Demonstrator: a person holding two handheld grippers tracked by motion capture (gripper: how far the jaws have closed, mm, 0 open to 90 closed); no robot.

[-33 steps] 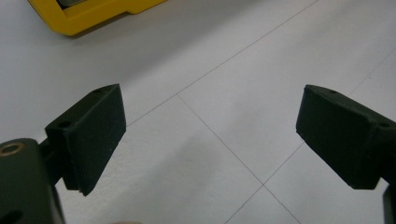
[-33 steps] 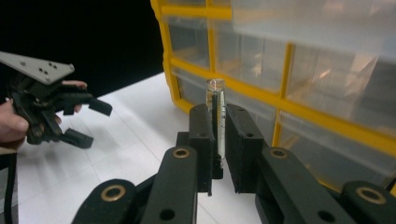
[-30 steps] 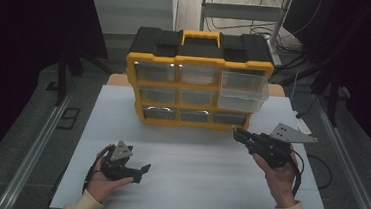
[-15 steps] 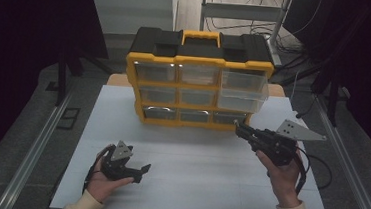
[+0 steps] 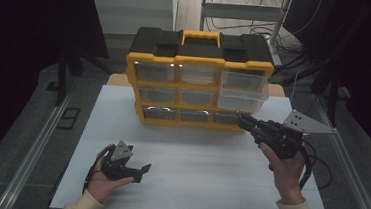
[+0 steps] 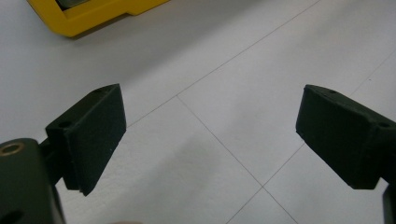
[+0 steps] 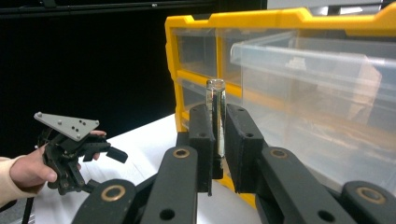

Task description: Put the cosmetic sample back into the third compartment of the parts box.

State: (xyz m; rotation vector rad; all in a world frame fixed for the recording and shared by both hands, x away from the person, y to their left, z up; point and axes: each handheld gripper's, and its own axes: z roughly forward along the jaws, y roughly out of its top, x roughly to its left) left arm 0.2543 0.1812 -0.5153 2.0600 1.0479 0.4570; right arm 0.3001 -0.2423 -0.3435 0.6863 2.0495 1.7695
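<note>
Clear glass is what the right gripper has got: a skinny little glass vial standing upright between its black jaws, which are clamped narrow on it. The vial's open rim pokes up just above the pads.

Right past that gripper sits the yellow organizer with its black top and yellow handle, three rows of clear drawers. In the high view the right gripper has its tips just in front of the bottom row's end drawer on its own side. Above and beyond the vial, the top drawer on that side is pulled out partway from the frame; I can't make out what's inside, it's too hazy through the plastic.

The left gripper is well apart from all that, low over the white bench, near the person's edge. Its jaws stand wide with nothing between them, just bare bench with thin grid lines under the pads, and a corner of the yellow organizer off ahead of it.
</note>
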